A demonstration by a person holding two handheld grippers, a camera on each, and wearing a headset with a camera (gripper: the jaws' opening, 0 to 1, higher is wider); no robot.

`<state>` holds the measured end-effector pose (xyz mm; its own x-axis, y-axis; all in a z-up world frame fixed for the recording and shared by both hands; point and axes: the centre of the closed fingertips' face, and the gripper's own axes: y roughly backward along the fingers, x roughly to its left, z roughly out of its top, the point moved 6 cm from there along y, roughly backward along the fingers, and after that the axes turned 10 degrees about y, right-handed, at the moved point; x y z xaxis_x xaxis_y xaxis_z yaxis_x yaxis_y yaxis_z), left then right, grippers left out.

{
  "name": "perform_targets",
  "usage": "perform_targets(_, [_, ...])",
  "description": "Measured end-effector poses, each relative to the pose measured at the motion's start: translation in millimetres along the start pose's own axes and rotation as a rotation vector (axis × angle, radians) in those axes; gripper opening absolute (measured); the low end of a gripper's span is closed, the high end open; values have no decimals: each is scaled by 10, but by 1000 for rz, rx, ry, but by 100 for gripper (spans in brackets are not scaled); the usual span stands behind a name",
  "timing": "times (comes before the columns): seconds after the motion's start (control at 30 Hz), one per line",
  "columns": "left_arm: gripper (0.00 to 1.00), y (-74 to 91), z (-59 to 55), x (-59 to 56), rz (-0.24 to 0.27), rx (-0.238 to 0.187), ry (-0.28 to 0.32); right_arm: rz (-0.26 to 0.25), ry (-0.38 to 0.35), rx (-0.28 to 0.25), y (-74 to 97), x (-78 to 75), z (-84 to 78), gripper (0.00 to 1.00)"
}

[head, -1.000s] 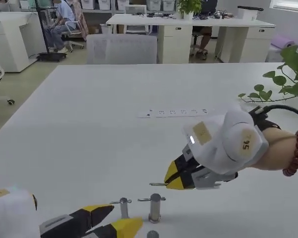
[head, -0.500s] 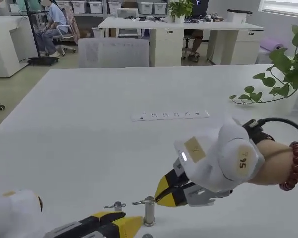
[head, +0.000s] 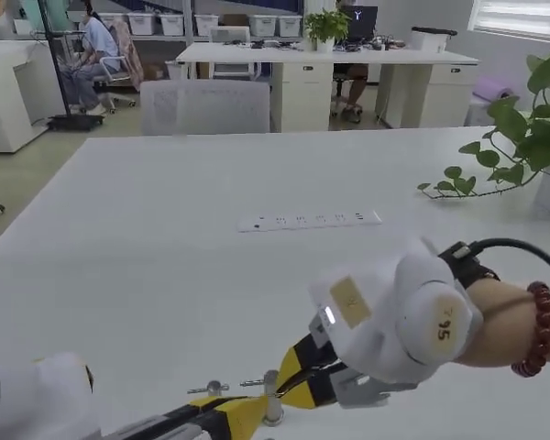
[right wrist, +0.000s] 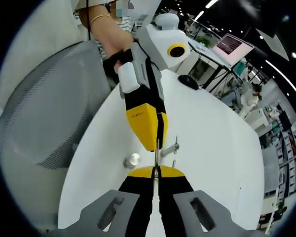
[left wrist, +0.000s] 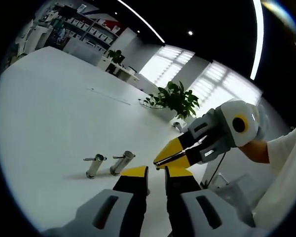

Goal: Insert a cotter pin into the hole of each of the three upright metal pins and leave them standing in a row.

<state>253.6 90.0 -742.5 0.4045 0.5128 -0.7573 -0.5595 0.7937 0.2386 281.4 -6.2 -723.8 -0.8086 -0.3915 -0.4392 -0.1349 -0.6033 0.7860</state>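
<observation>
The right claw [right wrist: 156,173] is pinched on a thin cotter pin [right wrist: 157,154], tip to tip with the left claw [left wrist: 157,173] — its jaws nearly together, grip impossible to tell. Two metal pins [left wrist: 94,166], each crossed by a pin, stand on the counter [left wrist: 49,123] just beside — a third pin [right wrist: 131,160] near them

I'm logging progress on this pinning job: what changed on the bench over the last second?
The right gripper came down and left, from above the upright metal pin to level beside it. The left gripper edged closer to that pin from the other side. Nothing was visibly taken hold of or let go. That pin and its neighbour stayed standing, cotter pins in.
</observation>
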Motion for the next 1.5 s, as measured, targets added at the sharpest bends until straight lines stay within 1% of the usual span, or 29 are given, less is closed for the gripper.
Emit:
perform_targets(0.07, [9,-9,0,-19,-6,-3,-2,1,2,-1,-4,4,8,3])
perform_targets(0.1, [7,-13,-4,-26,-7,1,-3,-1,1,-1,-5,5,12,3])
perform_targets(0.2, [4,-22,-16,-31,-3,11,-3,-1,2,-6,-9,7,29,3])
perform_targets(0.37, [2,-25,-15,-17,5,16,4,0,6,-2,-11,12,36,3])
perform_targets(0.53, [1,-29,-11,-6,20,29,-21,2,4,4,-20,19,34,3])
perform_targets(0.6, [1,-28,-10,-8,24,38,-56,5,1,5,-23,24,34,3])
perform_targets(0.73, [1,-27,0,-2,24,47,-87,6,-1,5,-20,25,35,3])
perform_targets(0.83, [1,-28,17,10,24,47,-103,2,3,10,-18,16,33,3])
perform_targets(0.93, [1,-22,34,-4,23,41,-142,-2,1,13,-13,2,37,3])
perform_targets(1.0, [1,-16,42,-6,23,41,-156,-7,2,12,-7,-9,42,3])
perform_targets(1.1, [0,-8,61,-3,24,37,-201,-16,4,7,-5,-19,49,4])
perform_targets(1.13, [0,6,47,-14,31,46,-212,-17,1,3,-4,-21,55,4])
perform_targets(1.17, [0,1,60,-17,28,38,-222,-23,-2,0,-3,-26,57,4])
perform_targets(1.23, [0,-2,66,-10,27,41,-235,-27,-13,-17,-1,-32,68,5])
perform_targets(1.3, [0,3,65,-6,32,48,-256,-30,-41,-27,13,-46,70,8])
perform_targets(1.37, [0,3,60,8,35,57,-282,-38,-51,-28,26,-66,61,9])
perform_targets(1.5, [0,6,51,1,22,67,-338,-24,-95,-51,51,-71,50,10])
